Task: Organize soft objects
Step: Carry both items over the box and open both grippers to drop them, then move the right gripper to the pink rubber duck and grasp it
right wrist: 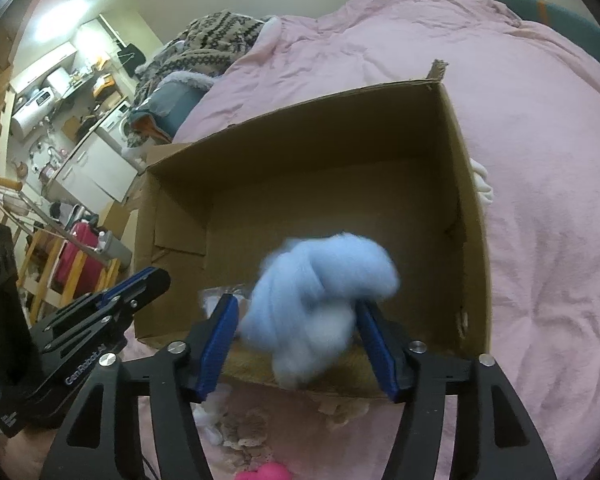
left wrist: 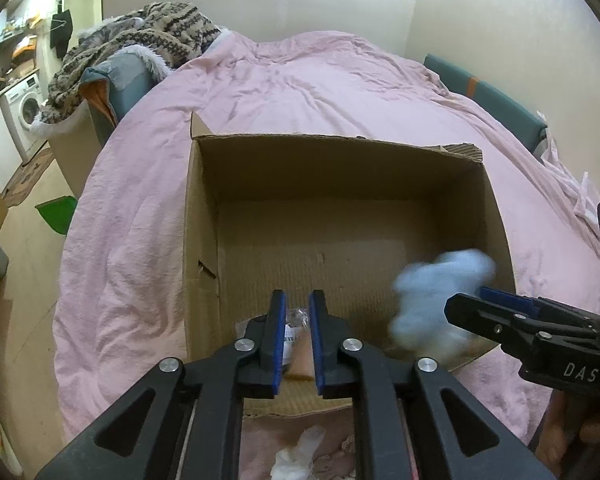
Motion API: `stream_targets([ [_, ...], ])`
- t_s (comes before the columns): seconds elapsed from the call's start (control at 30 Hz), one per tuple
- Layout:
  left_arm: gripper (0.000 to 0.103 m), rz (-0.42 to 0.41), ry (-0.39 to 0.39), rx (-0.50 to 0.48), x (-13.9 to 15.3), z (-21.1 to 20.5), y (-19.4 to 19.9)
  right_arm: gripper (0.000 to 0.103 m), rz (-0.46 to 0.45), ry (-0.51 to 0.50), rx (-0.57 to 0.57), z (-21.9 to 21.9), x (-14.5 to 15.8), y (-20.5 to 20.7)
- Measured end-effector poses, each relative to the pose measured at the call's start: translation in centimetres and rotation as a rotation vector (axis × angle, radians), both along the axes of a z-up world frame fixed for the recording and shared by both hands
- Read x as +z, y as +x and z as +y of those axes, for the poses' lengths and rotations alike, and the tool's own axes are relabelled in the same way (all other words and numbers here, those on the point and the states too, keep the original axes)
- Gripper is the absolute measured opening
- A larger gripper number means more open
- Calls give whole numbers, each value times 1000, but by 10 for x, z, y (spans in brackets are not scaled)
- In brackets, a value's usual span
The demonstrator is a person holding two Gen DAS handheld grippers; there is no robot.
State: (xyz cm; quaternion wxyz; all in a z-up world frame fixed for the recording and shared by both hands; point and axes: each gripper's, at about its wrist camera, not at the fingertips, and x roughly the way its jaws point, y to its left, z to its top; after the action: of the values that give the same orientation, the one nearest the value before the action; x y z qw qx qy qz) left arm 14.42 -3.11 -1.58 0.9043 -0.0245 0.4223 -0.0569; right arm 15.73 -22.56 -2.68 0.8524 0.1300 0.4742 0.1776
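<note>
Two grippers over one open cardboard box (left wrist: 204,216) on a pink duvet (left wrist: 308,80). Right gripper (right wrist: 296,320) at the box's near edge, jaws spread wide. Pale blue fluffy wad (right wrist: 320,296) sits between the blue pads (right wrist: 374,344), motion-blurred, lumpy, wool-like, lighter toward its bottom; seems to touch the right pad, clear gap to the left pad, so cannot tell if it is pinched or loose. From the left wrist view the same wad (left wrist: 440,296) hangs inside the box by its right wall, just ahead of the right gripper's tip (left wrist: 484,300).

Left gripper (left wrist: 298,312) at the box's near wall, left of the wad, jaws parted by a narrow gap, nothing between them. Beyond that gap, on the box floor near the near wall, a crinkly clear plastic packet (left wrist: 294,324) with a white label.

Outside the box, in front of its near wall: white fluffy scraps (left wrist: 296,456), tan fuzzy bits (right wrist: 248,428), a bright pink item (right wrist: 266,472) partly cut off by the frame. Patterned knit blanket (left wrist: 152,36) heaped well behind the box to its left.
</note>
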Motion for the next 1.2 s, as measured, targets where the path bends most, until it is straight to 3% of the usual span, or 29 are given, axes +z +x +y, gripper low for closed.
stream_targets([
  [0.03, 12, -1, 1, 1, 0, 0, 0, 75, -1, -4, -4, 0, 1, 0],
  [0.13, 28, 1, 0, 5, 1, 0, -1, 85, -16, -11, -25, -1, 4, -1],
  [0.17, 40, -2, 1, 10, 2, 0, -2, 87, -22, -6, -31, -3, 5, -2],
  [0.2, 58, -6, 1, 15, 4, 0, -3, 93, -27, -4, -37, -4, 7, -2],
  [0.27, 73, -24, -3, 31, 7, 2, -5, 96, -36, -11, -57, -7, 8, -2],
  [0.73, 73, -24, -12, 81, 12, 15, -10, 96, -27, 2, -57, -11, 11, -6],
  [1.2, 73, -28, 26, 90, 22, 20, -45, 96, -36, -31, -43, -11, 22, -34],
])
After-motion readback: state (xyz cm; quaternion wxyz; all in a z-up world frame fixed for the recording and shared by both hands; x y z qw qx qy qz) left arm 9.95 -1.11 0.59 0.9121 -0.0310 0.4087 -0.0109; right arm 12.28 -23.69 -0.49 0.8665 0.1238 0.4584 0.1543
